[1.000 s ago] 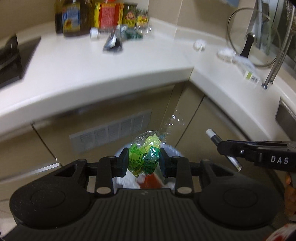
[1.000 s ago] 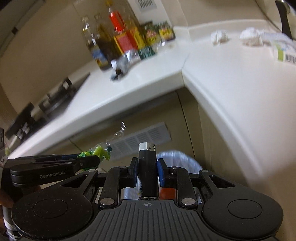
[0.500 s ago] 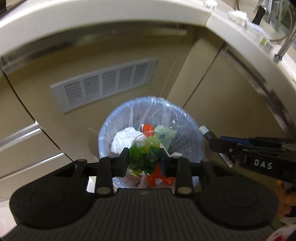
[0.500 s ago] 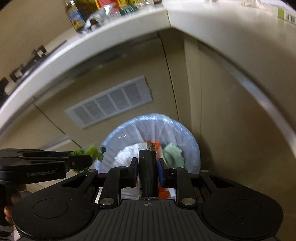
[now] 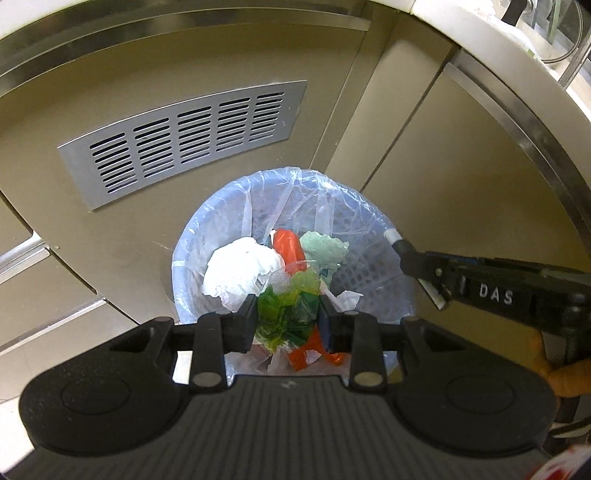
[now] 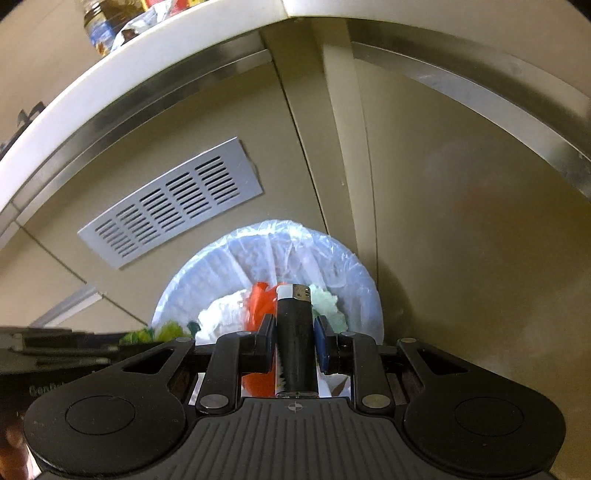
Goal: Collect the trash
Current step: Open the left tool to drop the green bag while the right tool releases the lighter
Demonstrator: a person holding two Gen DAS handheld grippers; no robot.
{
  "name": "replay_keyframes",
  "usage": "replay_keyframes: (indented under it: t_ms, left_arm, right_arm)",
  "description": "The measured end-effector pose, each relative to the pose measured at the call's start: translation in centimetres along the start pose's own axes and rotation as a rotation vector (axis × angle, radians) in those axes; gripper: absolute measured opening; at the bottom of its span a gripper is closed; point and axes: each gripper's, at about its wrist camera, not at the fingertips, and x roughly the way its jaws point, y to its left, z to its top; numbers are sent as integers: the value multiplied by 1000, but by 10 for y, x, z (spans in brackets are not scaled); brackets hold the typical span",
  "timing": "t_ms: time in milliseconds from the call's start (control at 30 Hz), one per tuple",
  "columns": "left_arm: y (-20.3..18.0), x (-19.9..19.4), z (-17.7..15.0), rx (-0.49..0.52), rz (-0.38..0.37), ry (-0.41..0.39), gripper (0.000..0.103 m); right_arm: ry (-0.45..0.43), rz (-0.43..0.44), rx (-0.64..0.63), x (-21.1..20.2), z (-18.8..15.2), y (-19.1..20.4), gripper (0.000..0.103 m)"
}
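My left gripper (image 5: 288, 314) is shut on a crumpled green wrapper (image 5: 286, 317) and hangs right over the trash bin (image 5: 236, 206), which is lined with a clear bag. My right gripper (image 6: 294, 326) is shut on a black lighter (image 6: 294, 332) with a white and metal top, also above the bin (image 6: 332, 254). From the left wrist view the right gripper (image 5: 410, 258) reaches in from the right over the bin's rim with the lighter (image 5: 391, 236) tip showing. Inside the bin lie white crumpled paper (image 5: 236, 269), an orange wrapper (image 5: 288, 247) and a pale green piece (image 5: 325, 249).
The bin stands on the floor in the corner of beige cabinets. A metal vent grille (image 5: 184, 136) is on the cabinet front behind it. The white countertop edge (image 6: 110, 85) overhangs above, with bottles (image 6: 99, 22) on it. A hand (image 5: 569, 376) holds the right gripper.
Both grippers have come down from countertop height to just over the bin, tilting further downward. The bin now fills the middle of both views. Both grips are unchanged.
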Motion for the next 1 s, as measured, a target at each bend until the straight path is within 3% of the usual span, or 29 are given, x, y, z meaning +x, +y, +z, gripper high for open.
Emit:
replay_keyframes:
  t_ms: [400,567,1000]
  left_arm:
    - [0,5,0,14,-18,9,30]
    - [0,7,1,15,-18,10,30]
    - [-1,13,1,23,-26,28,30]
  right_arm:
    - [-17,3,86,3,12,-6,25]
    - [-15,3,94,2,12,-8,31]
    - [34,-15,104,3,6,-13,32]
